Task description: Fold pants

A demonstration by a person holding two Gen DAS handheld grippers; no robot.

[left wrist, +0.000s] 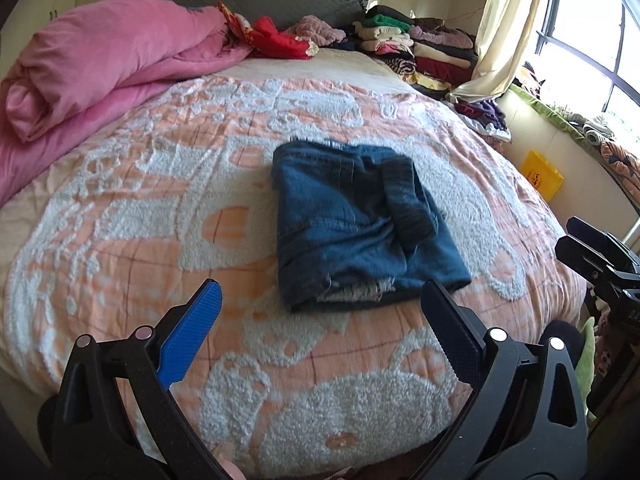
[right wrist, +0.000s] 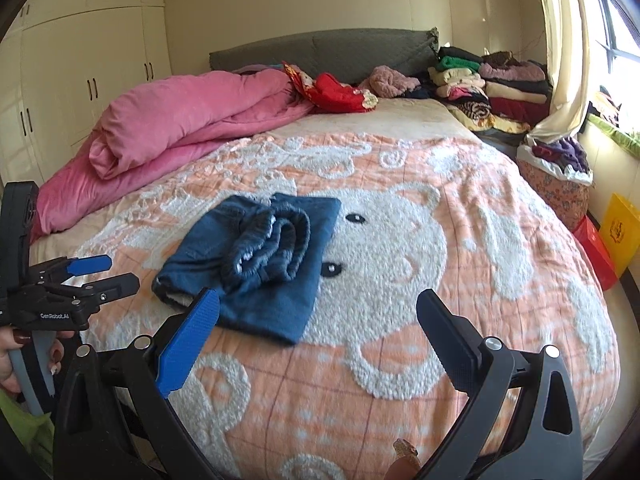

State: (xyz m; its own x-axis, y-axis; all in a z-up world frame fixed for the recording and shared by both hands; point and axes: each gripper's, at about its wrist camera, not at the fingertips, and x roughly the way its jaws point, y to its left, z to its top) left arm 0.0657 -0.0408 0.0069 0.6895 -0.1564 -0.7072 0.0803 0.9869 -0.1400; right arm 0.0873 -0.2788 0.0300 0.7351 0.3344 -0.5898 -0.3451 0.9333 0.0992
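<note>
The blue denim pants (left wrist: pixel 360 224) lie folded into a compact square on the peach-and-white bedspread (left wrist: pixel 160 208), waistband bunched on top. They also show in the right wrist view (right wrist: pixel 260 260). My left gripper (left wrist: pixel 320 300) is open and empty, held just short of the near edge of the pants. My right gripper (right wrist: pixel 320 308) is open and empty, pulled back to the right of the pants. The left gripper also shows in the right wrist view (right wrist: pixel 108 274), its jaws apart. The right gripper also shows at the right edge of the left wrist view (left wrist: pixel 568 236).
A rolled pink duvet (left wrist: pixel 100 64) lies at the far left of the bed. Stacks of folded clothes (left wrist: pixel 420 44) and red items (left wrist: pixel 280 38) sit by the headboard. A cream curtain (left wrist: pixel 496 28), a basket of clothes (right wrist: pixel 556 172) and a yellow bag (right wrist: pixel 620 232) stand to the right.
</note>
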